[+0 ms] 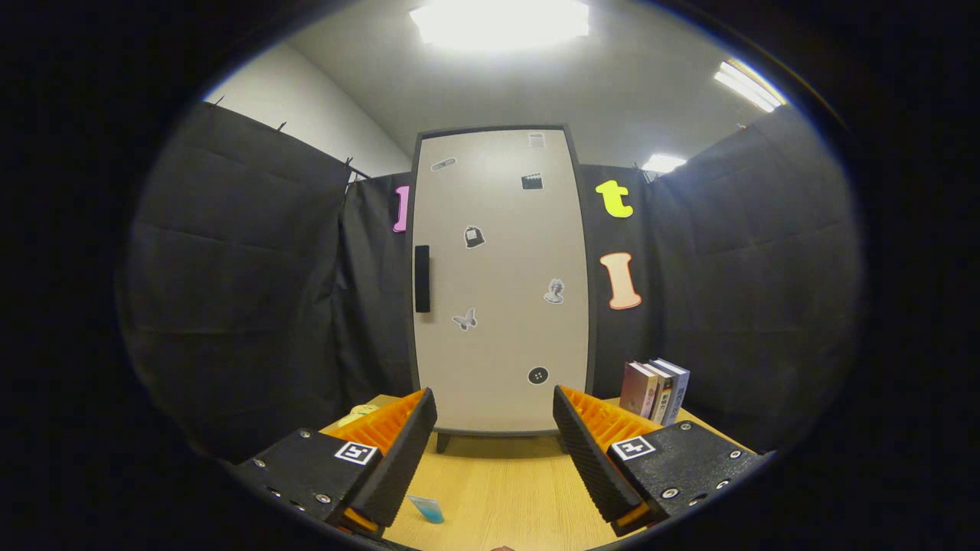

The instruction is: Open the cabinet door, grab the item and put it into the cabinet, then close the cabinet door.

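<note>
A tall pale cabinet [501, 291] stands upright on the wooden table [505, 490], its door shut and dotted with small stickers. A dark vertical handle [422, 278] runs along the door's left edge. My gripper [494, 409] is open, with nothing between its fingers, and it faces the lower part of the door from a short way off. A small blue-tipped item [426, 508] lies on the table just inside my left finger. A yellowish object [358, 415] peeks out behind the left finger; what it is I cannot tell.
Several books [655, 391] stand upright on the table to the right of the cabinet, beyond my right finger. Black cloth walls close in the booth on both sides and behind the cabinet.
</note>
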The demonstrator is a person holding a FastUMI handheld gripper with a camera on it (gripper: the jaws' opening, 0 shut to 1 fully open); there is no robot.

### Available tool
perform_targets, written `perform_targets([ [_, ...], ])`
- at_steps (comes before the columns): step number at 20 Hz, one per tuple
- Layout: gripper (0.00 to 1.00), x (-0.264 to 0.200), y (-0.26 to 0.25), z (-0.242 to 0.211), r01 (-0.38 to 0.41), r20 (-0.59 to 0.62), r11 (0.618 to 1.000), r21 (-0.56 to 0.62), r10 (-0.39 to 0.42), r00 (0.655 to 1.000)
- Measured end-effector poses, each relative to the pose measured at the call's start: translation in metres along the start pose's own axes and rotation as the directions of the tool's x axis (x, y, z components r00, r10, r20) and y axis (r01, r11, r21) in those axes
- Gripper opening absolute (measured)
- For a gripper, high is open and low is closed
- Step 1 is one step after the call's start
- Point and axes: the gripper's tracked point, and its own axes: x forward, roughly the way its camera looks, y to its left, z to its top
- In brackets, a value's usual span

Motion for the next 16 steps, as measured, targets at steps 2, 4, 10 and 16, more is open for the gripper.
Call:
perform_targets([
  [2, 0.95, 0.016, 0.006, 0.015, -0.015, 0.021, 1.0, 0.001, 0.015, 1.0],
  [4, 0.95, 0.034, 0.014, 0.031, -0.038, 0.043, 0.999, 0.025, 0.037, 0.998],
  [10, 0.95, 0.102, 0.037, 0.065, -0.106, 0.047, 0.99, 0.092, 0.102, 0.994],
  [16, 0.95, 0.177, 0.072, 0.081, -0.156, 0.036, 0.978, 0.137, 0.153, 0.988],
])
